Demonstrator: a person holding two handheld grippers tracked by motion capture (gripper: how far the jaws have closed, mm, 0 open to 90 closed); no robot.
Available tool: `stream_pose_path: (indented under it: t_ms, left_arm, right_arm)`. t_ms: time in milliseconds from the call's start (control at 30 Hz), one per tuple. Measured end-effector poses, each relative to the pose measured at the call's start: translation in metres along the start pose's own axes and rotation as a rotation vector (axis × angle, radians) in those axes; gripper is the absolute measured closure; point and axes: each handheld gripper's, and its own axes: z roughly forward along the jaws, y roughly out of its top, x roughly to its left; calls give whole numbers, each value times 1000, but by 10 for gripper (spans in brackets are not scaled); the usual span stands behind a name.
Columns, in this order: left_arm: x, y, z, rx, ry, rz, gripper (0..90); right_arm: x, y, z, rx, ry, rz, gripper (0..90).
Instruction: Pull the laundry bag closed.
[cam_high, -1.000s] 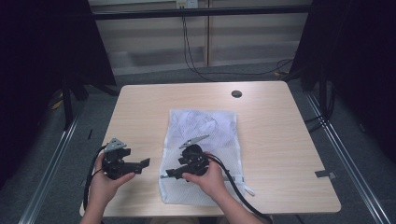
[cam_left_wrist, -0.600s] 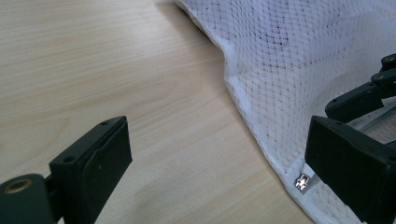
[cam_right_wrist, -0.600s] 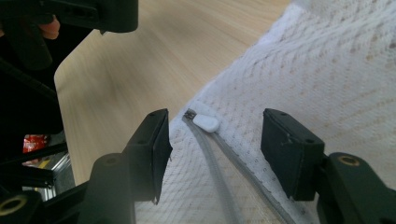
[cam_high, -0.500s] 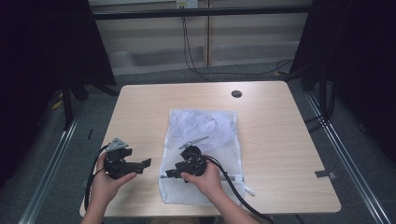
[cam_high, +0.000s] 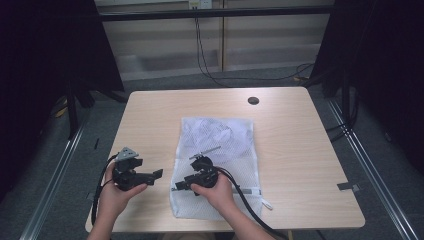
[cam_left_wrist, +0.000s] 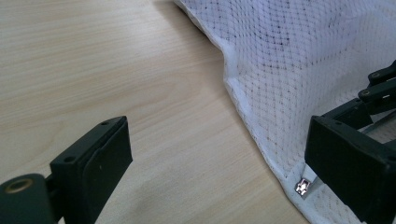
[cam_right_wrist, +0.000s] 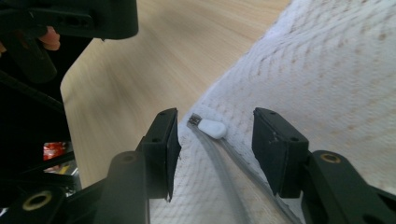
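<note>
White mesh fabric, a flat laundry bag (cam_high: 220, 165), lies mid-table on the pale wooden table (cam_high: 300, 150). My right gripper (cam_right_wrist: 212, 149) sits at the bag's seven-o'clock corner, its jaws just closing yet still apart, the white zipper pull (cam_right_wrist: 211, 127) between them untouched. My left gripper (cam_left_wrist: 219, 163) hovers agape at nine o'clock, holding nothing.

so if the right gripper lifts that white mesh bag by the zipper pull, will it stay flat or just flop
The mesh bag will probably flop and drape: it is thin netting lying flat with soft wrinkles. It looks light for its size, so it may slide over the smooth table if pushed. The zipper pull is small and rounded between the right gripper's closing jaws, so it might slip.
</note>
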Motion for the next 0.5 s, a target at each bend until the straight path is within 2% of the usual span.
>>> stream_pose_path:
  t_ms: [233,500]
  left_arm:
    - [-1,0,1,3,-2,7,72]
    - [2,-2,0,1,5,0,72]
  right_arm:
    - [1,1,6,4,10,15,545]
    - [0,2,12,16,21,57,606]
